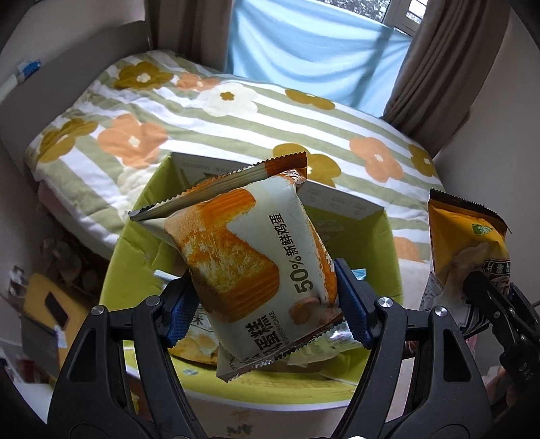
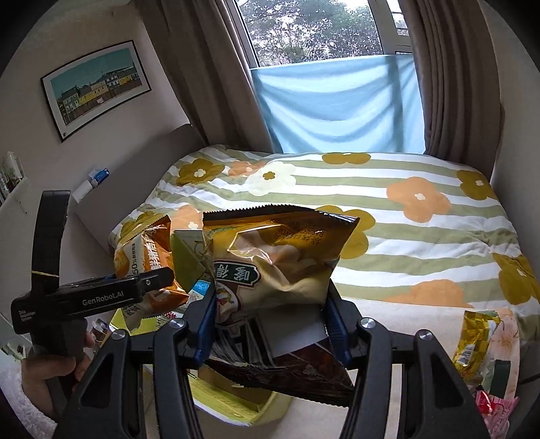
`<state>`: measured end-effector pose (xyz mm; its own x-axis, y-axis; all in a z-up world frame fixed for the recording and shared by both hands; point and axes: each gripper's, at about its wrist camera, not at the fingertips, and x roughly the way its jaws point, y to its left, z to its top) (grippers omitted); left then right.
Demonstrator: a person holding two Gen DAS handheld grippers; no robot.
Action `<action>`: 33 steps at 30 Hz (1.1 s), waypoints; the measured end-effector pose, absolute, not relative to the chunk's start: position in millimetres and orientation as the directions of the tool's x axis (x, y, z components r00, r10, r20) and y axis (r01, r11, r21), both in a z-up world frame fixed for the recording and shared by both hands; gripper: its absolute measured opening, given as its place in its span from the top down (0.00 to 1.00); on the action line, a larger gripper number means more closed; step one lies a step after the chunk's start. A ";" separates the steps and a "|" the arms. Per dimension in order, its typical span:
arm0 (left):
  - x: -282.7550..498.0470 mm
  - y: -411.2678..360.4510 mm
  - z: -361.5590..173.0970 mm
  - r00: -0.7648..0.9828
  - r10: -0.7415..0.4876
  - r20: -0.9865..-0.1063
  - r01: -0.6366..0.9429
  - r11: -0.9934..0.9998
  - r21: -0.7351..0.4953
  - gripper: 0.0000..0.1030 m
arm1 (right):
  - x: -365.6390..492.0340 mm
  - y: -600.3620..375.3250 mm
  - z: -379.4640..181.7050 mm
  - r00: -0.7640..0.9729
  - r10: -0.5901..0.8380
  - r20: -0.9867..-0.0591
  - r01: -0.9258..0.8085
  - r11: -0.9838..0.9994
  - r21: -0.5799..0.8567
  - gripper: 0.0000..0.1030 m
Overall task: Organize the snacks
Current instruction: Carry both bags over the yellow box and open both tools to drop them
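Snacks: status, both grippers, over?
Left gripper shut on cake pack, above green box. Right gripper shut on yellow bag. Nothing blocking.

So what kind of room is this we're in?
Most likely a bedroom: a bed with a floral striped quilt, brown curtains around a window, and a framed picture on the wall.

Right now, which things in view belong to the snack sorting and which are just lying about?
Job:
left gripper
chiffon cake packet
right gripper
yellow snack bag
green box

Lying about:
floral quilt
framed picture
blue cloth
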<state>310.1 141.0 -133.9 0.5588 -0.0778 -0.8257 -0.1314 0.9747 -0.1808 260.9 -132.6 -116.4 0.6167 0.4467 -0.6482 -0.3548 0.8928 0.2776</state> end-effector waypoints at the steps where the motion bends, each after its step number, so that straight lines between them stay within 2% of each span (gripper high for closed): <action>1: 313.3 148.1 -138.9 0.548 -0.083 -0.832 -0.122 0.976 -0.178 0.31 | 261.8 -124.8 -118.9 0.614 0.441 -0.654 -0.348 0.896 0.277 0.50; 4: 322.5 159.5 -151.8 0.515 -0.095 -0.852 -0.081 0.984 -0.159 0.31 | 263.8 -109.9 -126.3 0.608 0.423 -0.672 -0.321 0.905 0.279 0.50; 6: 327.6 159.4 -157.9 0.504 -0.092 -0.859 -0.033 0.991 -0.126 0.27 | 265.1 -101.9 -130.6 0.606 0.407 -0.683 -0.300 0.912 0.278 0.50; 7: 328.4 158.4 -160.3 0.502 -0.090 -0.860 -0.012 0.994 -0.111 0.22 | 265.3 -99.4 -132.7 0.605 0.398 -0.689 -0.289 0.917 0.277 0.50; 8: 328.4 157.2 -162.5 0.499 -0.093 -0.862 0.008 0.995 -0.102 0.11 | 266.4 -96.7 -135.0 0.602 0.389 -0.697 -0.276 0.921 0.276 0.50; 10: 325.7 159.4 -166.6 0.500 -0.101 -0.860 0.033 0.995 -0.097 0.03 | 269.1 -94.2 -139.1 0.592 0.374 -0.714 -0.257 0.927 0.273 0.50; 15: 317.2 172.2 -175.1 0.492 -0.106 -0.864 0.027 0.994 -0.106 0.03 | 281.1 -88.2 -145.7 0.566 0.353 -0.745 -0.243 0.935 0.258 0.50; 19: 315.3 187.7 -181.2 0.482 -0.135 -0.866 -0.008 0.987 -0.158 0.03 | 292.3 -77.7 -153.2 0.533 0.361 -0.765 -0.259 0.931 0.258 0.50; 24: 310.5 201.8 -183.2 0.483 -0.115 -0.868 -0.045 0.987 -0.156 0.03 | 306.7 -64.6 -166.8 0.475 0.398 -0.785 -0.271 0.915 0.299 0.47; 26: 309.1 205.4 -183.6 0.485 -0.108 -0.868 -0.057 0.986 -0.155 0.03 | 308.6 -62.2 -169.1 0.472 0.391 -0.790 -0.269 0.917 0.294 0.32; 27: 308.7 206.5 -184.3 0.484 -0.107 -0.869 -0.063 0.986 -0.156 0.03 | 310.1 -60.4 -170.6 0.481 0.373 -0.793 -0.264 0.924 0.275 0.13; 28: 308.1 207.4 -185.1 0.482 -0.106 -0.870 -0.068 0.985 -0.158 0.03 | 308.5 -59.3 -171.1 0.513 0.347 -0.785 -0.263 0.934 0.241 0.04; 33: 301.7 207.6 -187.0 0.475 -0.118 -0.872 -0.080 0.981 -0.177 0.03 | 300.1 -60.9 -169.3 0.549 0.318 -0.773 -0.291 0.940 0.180 0.03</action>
<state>301.7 207.6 -187.0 0.4752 -0.1183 -0.8719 -0.0798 0.9810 -0.1766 300.1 -60.9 -169.3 0.5487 0.3178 -0.7732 -0.2907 0.9397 0.1800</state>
